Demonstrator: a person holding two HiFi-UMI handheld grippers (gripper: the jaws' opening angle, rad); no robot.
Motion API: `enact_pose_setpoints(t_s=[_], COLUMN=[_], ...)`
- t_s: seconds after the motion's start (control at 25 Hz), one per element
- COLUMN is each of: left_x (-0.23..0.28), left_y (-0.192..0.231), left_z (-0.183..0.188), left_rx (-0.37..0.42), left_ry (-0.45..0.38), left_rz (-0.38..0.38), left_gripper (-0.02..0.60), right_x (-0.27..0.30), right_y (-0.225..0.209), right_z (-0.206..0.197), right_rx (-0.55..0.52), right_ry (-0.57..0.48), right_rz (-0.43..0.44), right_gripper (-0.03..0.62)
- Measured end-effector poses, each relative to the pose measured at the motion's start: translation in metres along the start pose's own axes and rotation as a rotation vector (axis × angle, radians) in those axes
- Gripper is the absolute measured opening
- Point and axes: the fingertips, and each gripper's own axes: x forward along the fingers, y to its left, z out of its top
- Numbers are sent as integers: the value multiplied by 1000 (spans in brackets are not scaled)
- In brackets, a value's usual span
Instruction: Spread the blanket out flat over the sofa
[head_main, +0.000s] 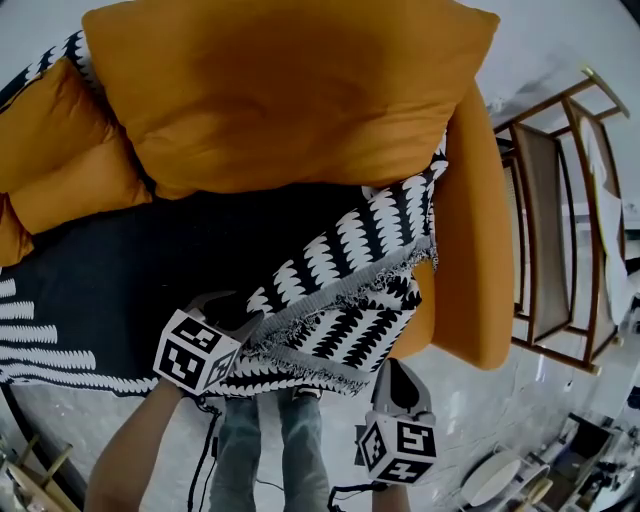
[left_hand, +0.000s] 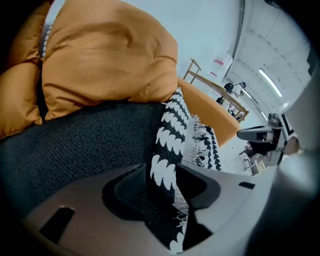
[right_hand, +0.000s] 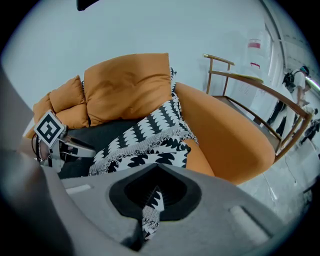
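Note:
A black-and-white patterned blanket (head_main: 350, 250) with a fringe lies over the seat of the orange sofa (head_main: 470, 250), rumpled and folded near the right armrest. My left gripper (head_main: 235, 312) is at the seat's front edge. In the left gripper view its jaws stand wide apart (left_hand: 162, 175), and a fold of the blanket (left_hand: 172, 125) runs loosely between them. My right gripper (head_main: 392, 368) hangs below the blanket's front right corner. A narrow strip of blanket (right_hand: 150, 207) is pinched in its closed jaws (right_hand: 152, 192).
A big orange back cushion (head_main: 280, 90) leans over the seat, with smaller orange cushions (head_main: 60, 160) to its left. A wooden rack (head_main: 555, 230) stands to the right of the armrest. The person's jeans-clad legs (head_main: 265, 440) are close to the sofa front, on a glossy pale floor.

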Motion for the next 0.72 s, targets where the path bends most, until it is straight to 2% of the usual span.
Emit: enact_pose_setpoints(t_s=[0.28,0.56,0.72], left_x=[12,18,18], left_y=[9,12,10], left_z=[-7,-5,-5], left_rx=[7,-24,40], left_ry=[58,61,108], left_rz=[-32,-55,-14], left_gripper=[158,158,147], right_x=[0,-1,-3], right_y=[9,7,6], right_z=[5,5,6], right_rx=[9,5,9], right_ry=[-15,-19,-9], right_rz=[20,22,28], right_gripper=[5,5,5])
